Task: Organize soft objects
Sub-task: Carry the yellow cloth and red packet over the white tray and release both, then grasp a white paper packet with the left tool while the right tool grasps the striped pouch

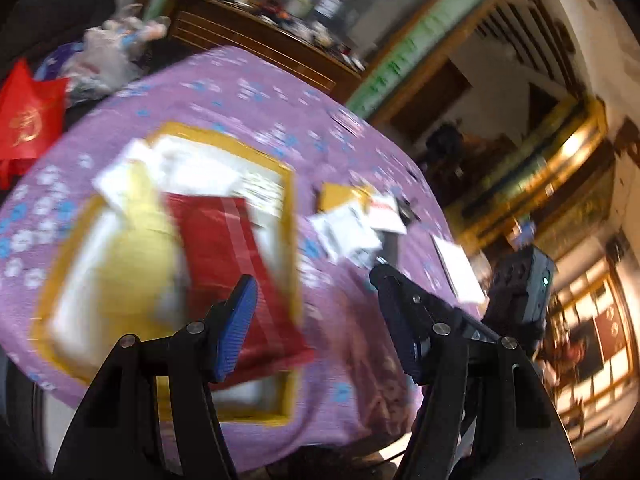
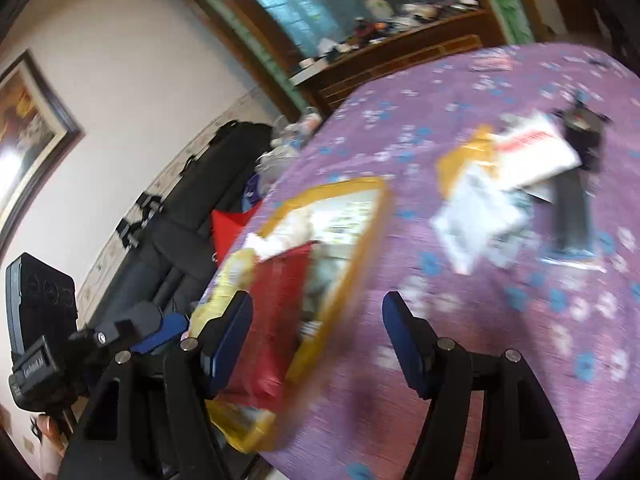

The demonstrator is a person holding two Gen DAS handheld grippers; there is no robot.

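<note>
An orange-rimmed tray (image 1: 286,184) (image 2: 360,236) lies on the purple flowered tablecloth. In it lie a red soft packet (image 1: 228,256) (image 2: 280,312), a yellow packet (image 1: 136,248) (image 2: 228,280) and white packets (image 1: 188,164). A loose pile of white and orange packets (image 1: 352,224) (image 2: 492,192) lies on the cloth right of the tray. My left gripper (image 1: 316,320) is open and empty above the tray's near right corner. My right gripper (image 2: 318,340) is open and empty above the tray's near edge. Both views are blurred by motion.
A black flat object (image 2: 572,216) and a white sheet (image 1: 460,276) lie on the cloth past the pile. A red bag (image 1: 28,116) and plastic bags (image 1: 108,56) sit off the table's left. A wooden sideboard (image 1: 256,44) stands behind. The other gripper shows in each view (image 1: 520,288) (image 2: 44,328).
</note>
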